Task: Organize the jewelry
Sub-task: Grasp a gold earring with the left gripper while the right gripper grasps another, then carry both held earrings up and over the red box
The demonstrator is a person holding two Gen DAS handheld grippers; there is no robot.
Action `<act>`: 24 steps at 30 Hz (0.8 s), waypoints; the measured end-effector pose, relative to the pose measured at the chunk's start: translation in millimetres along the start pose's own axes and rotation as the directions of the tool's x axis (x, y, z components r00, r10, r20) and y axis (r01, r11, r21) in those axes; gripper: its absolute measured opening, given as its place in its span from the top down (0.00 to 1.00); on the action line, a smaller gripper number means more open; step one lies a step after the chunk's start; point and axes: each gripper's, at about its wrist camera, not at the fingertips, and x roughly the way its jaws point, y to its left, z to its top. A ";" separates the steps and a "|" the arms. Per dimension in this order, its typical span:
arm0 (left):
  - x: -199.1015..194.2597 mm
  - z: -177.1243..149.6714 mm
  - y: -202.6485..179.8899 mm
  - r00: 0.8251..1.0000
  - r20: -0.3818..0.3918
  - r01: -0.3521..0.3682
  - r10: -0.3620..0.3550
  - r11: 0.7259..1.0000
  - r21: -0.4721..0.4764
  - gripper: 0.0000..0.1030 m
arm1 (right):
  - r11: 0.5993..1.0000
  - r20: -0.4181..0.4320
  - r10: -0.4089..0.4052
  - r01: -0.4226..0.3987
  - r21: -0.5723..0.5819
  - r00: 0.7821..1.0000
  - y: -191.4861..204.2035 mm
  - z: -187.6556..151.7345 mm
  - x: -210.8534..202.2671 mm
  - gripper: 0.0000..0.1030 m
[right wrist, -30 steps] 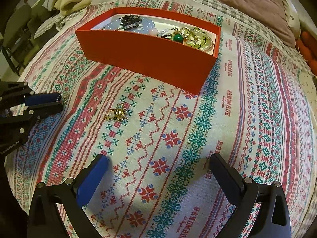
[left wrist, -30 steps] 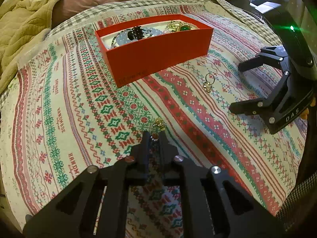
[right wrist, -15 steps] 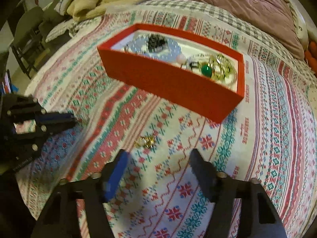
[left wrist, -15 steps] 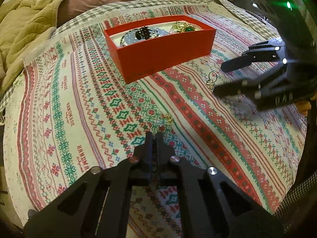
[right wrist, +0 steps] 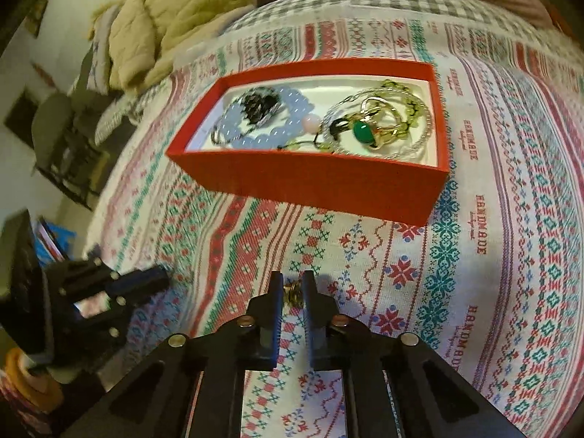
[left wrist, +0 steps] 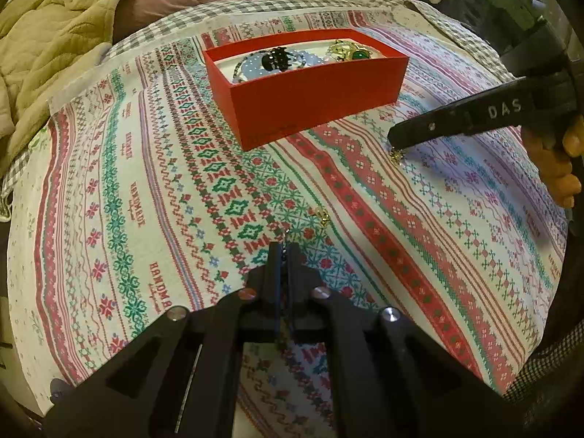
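The right gripper (right wrist: 292,284), its jaws having just been closing, now pinches a small gold earring (right wrist: 293,292) at the patterned cloth (right wrist: 474,273). The left gripper (left wrist: 284,252) is clamped on a thin chain (left wrist: 284,255), with a gold charm (left wrist: 322,215) lying just ahead. Beyond stands the red box (right wrist: 328,189), holding a pale blue bead bracelet (right wrist: 288,133), a dark piece (right wrist: 261,104), a pink bead (right wrist: 311,123) and a green-stoned gold ring (right wrist: 367,132) amid clear bangles (right wrist: 425,135).

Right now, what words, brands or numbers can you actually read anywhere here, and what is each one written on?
"HANDMADE": woven again and again in red into the patterned bedspread.
Small script line under each "HANDMADE": too small to read.
"DAS": pale letters on the side of the right tongs, seen from the left camera.
Faint marking on the front wall of the red box: too faint to read.
No numbers can be read.
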 end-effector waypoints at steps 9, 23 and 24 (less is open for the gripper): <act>1.5 2.2 1.9 1.000 -0.016 -0.005 0.005 1.000 -0.030 0.96 | 0.998 0.034 -0.033 0.035 -0.056 0.999 7.5 2.5 -14.4 0.91; 2.1 1.0 1.7 1.000 -0.022 0.005 -0.005 0.999 -0.032 0.96 | 0.822 0.056 -0.296 0.284 -0.493 0.954 20.6 -30.1 4.8 0.46; 2.7 1.3 1.1 1.000 -0.023 0.005 -0.006 0.999 -0.032 0.96 | 0.819 0.050 -0.286 0.271 -0.506 0.957 24.9 -29.4 6.7 0.46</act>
